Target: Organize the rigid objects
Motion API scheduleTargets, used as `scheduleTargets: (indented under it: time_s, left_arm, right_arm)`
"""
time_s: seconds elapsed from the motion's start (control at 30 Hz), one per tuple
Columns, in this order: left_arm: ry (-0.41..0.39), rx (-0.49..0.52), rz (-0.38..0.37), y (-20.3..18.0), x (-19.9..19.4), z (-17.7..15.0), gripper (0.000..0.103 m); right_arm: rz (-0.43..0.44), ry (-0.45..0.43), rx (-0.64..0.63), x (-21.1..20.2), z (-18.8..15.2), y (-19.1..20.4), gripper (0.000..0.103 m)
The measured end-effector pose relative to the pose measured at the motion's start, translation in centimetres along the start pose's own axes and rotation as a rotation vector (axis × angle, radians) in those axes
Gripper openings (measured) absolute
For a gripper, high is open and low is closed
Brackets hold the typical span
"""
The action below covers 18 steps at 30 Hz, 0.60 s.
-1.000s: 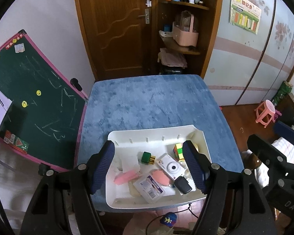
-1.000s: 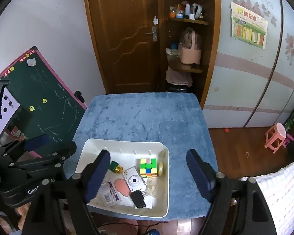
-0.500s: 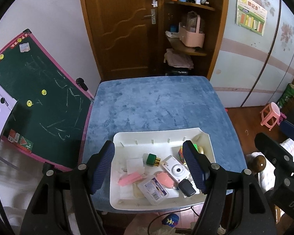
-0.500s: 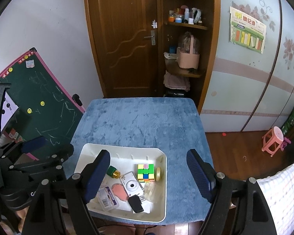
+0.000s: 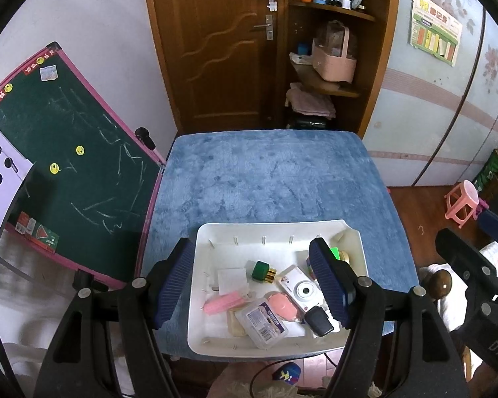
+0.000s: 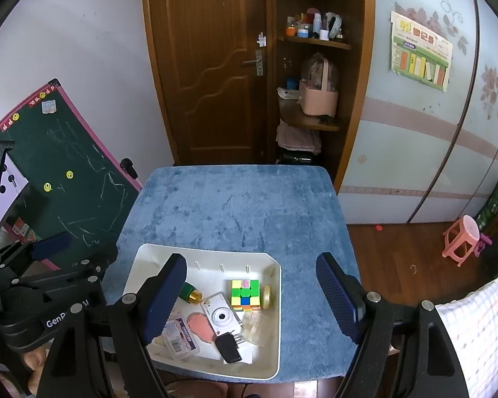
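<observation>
Presently, one white plastic tray [image 6: 275, 318], at the near edge of a blue plush-covered table [image 6: 242, 205]; all the small rigid items in view lie inside it, none on the cloth.

Contents, clock directions taken from the tray's centre in the right wrist view:
- Puzzle cube [image 6: 245, 294], at 2 o'clock, flat on the floor of the tray.
- Round yellowish disc [image 6: 266, 296], just beside the cube at 3 o'clock, on edge against the tray wall.
- White compact camera [image 6: 221, 315], at centre, lens up.
- Green cap with gold band [image 6: 190, 293], at 10 o'clock, on its side.
- Pink oval piece [image 6: 201, 327], at 7 o'clock, touching the camera.
- Clear labelled case [image 6: 179, 338], at 8 o'clock.
- Black plug adapter [image 6: 229, 348], at 6 o'clock.
- Clear plastic clips [image 6: 254, 323], at 4 o'clock.
- Pink bar [image 5: 224, 302] and white square block [image 5: 232, 277], seen from the left wrist only.

Tongs: left gripper [image 5: 252, 285] spread wide, holding nothing, above the tray. Right gripper [image 6: 249, 301] likewise spread and empty, framing the cube and camera.

Stage, as judged: the items lie loosely heaped, not ranked. This fits either a tray awaiting sorting out onto the cloth or a tray into which everything has been gathered; the pictures do not settle which. Any pick here would call for a jaw line clear of touching neighbours, the camera and pink oval especially.
</observation>
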<state>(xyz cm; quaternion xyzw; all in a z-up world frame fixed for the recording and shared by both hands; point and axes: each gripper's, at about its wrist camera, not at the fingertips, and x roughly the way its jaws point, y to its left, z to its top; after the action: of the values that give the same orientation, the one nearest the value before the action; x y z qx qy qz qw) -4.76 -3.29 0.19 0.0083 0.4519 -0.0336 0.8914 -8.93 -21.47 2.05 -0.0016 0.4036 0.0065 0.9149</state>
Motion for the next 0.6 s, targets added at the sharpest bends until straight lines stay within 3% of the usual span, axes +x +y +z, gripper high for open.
scheduleTargets:
  time_s: [0.6]
  left_arm:
    - [-0.022,-0.004,0.012,0.67,-0.61,-0.13,0.075]
  right_arm:
    - [0.009,0.012,-0.012,0.07,-0.41,0.23,0.081]
